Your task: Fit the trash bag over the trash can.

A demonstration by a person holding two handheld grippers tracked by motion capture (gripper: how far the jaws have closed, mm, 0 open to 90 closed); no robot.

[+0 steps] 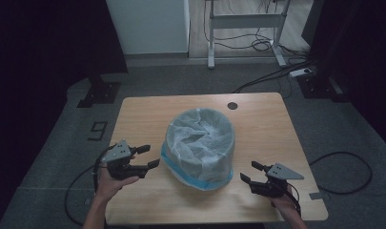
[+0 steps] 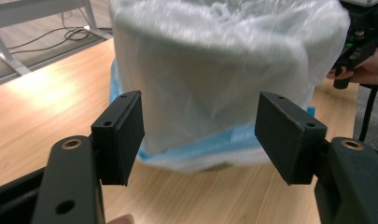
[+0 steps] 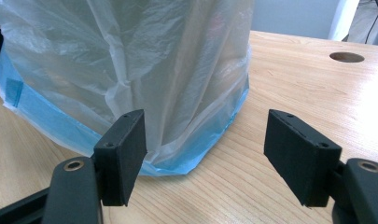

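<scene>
thin white plastic liner (image 1: 200, 143) over the round bin is sitting ahead of both grippers' apart, empty fingers (image 2: 123, 130); a careless pinch risks tearing it.

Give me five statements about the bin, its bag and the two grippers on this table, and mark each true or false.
1. The bin stands upright on the table. True.
2. The white bag lies flat beside the bin. False: it lines the bin and hangs over its outside.
3. The left gripper grips the bag. False: its jaws stand open, short of it.
4. The right gripper has open jaws with nothing between them. True.
5. The bag's bottom edge is red. False: it is blue.
</scene>
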